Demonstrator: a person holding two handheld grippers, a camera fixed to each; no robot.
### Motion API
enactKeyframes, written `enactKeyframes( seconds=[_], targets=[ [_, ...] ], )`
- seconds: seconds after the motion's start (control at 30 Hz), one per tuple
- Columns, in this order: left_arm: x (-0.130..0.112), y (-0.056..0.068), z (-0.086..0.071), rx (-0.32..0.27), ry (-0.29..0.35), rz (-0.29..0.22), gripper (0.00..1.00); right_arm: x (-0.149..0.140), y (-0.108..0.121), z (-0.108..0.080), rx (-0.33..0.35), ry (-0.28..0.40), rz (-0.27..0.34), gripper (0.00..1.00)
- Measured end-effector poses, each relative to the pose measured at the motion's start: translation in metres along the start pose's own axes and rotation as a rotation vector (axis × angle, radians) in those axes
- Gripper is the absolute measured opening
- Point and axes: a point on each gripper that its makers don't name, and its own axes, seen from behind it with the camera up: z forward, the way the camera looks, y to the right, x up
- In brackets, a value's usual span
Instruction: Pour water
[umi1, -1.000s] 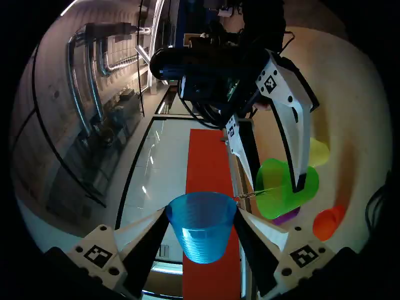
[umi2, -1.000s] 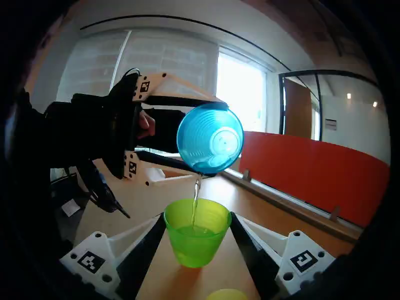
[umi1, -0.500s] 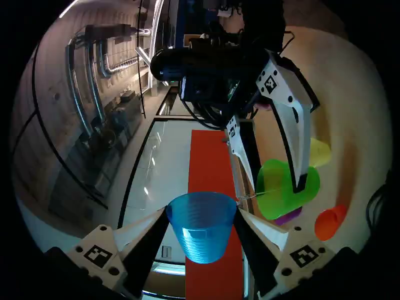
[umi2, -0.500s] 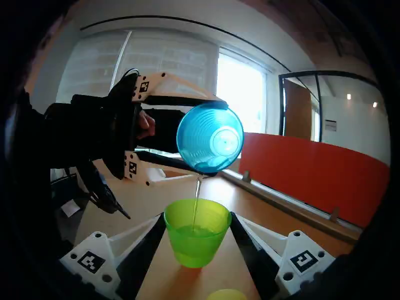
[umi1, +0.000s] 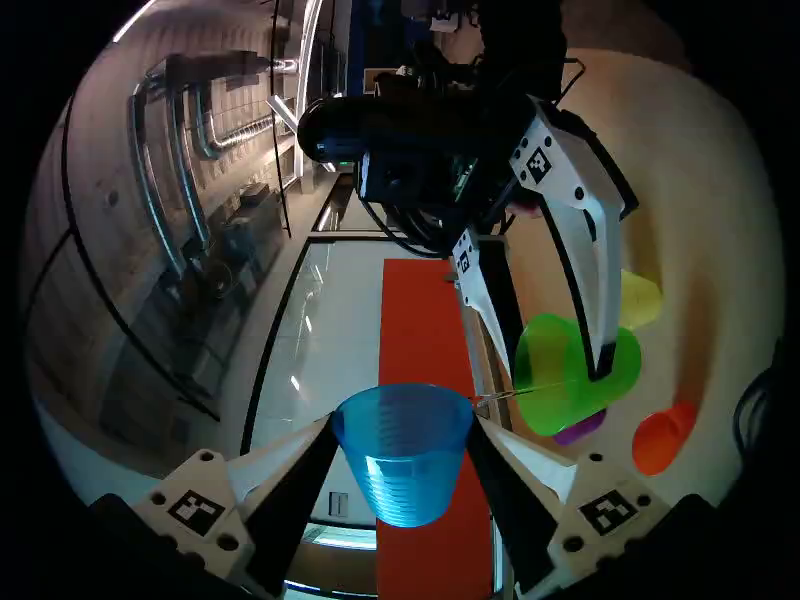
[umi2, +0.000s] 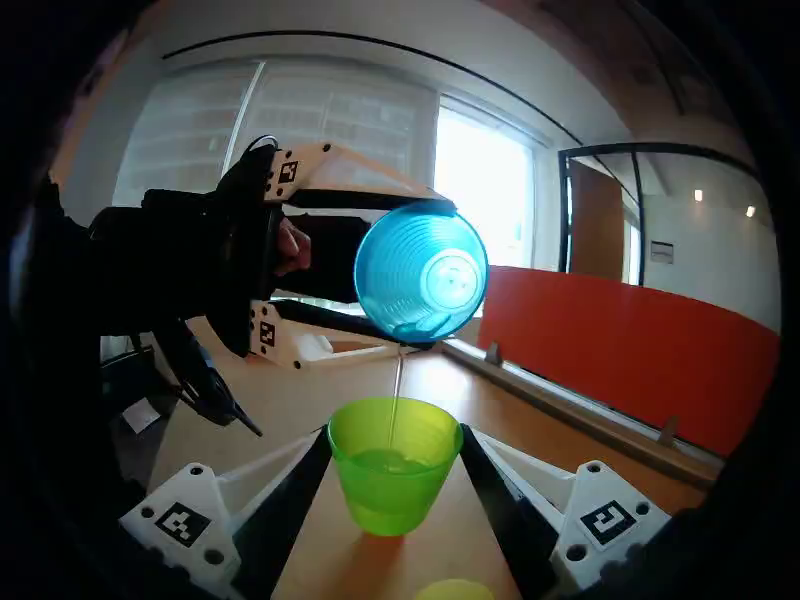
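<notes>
1. While the right gripper (umi2: 395, 442) presses both fingers on the sides of a green cup (umi2: 393, 485), that cup stands upright over the wooden table (umi2: 300, 410), partly full of water.
2. Just below it, at the bottom edge of the right gripper view, the rim of a yellow cup (umi2: 455, 590) shows.
3. A thin stream of water (umi2: 398, 395) falls into the green cup from the lip of a blue cup (umi2: 420, 275), which is tipped on its side directly above.
4. The left gripper (umi1: 402, 432) clamps that blue cup between both fingers, and a hand (umi2: 288, 245) with a dark sleeve holds the tool.
5. In the left gripper view, an orange cup (umi1: 660, 440) sits on the table near the green cup, and something purple (umi1: 578, 432) peeks out just under the green one.
6. Farther back, a red partition (umi2: 640, 340) runs along the table's far edge, with a bright window (umi2: 485, 190) behind it.
</notes>
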Motion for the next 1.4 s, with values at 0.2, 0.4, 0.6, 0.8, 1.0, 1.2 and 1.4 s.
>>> enactKeyframes(
  seconds=[0.2, 0.4, 0.6, 0.8, 1.0, 1.2, 1.4],
  targets=[
    [0.0003, 0.0012, -0.001, -0.002, 0.0, 0.007, 0.87, 0.0, -0.0001, -0.0005, -0.001, 0.0, -0.002, 0.94],
    [-0.0008, 0.0011, -0.0005, -0.004, 0.0, 0.011, 0.87, 0.0, 0.0001, -0.0004, -0.001, 0.001, 0.0, 0.94],
    [-0.0019, -0.0017, 0.0014, -0.001, 0.001, 0.009, 0.87, -0.0003, 0.0003, 0.0, -0.002, -0.001, -0.001, 0.94],
    [-0.0009, 0.001, 0.0007, -0.005, 0.003, 0.011, 0.87, -0.0005, 0.0006, -0.0002, -0.002, 0.002, 0.001, 0.94],
    [-0.0001, -0.001, 0.0015, 0.001, 0.002, 0.011, 0.87, -0.0007, 0.0015, -0.0011, -0.004, 0.002, 0.0, 0.94],
    [0.0005, -0.0012, -0.0001, 0.001, 0.002, 0.014, 0.87, -0.0002, 0.0018, -0.0004, -0.005, 0.005, 0.0, 0.94],
    [0.0007, -0.0006, -0.0014, -0.001, 0.002, 0.017, 0.87, -0.0003, 0.001, 0.0, -0.004, 0.007, -0.002, 0.94]
  ],
)
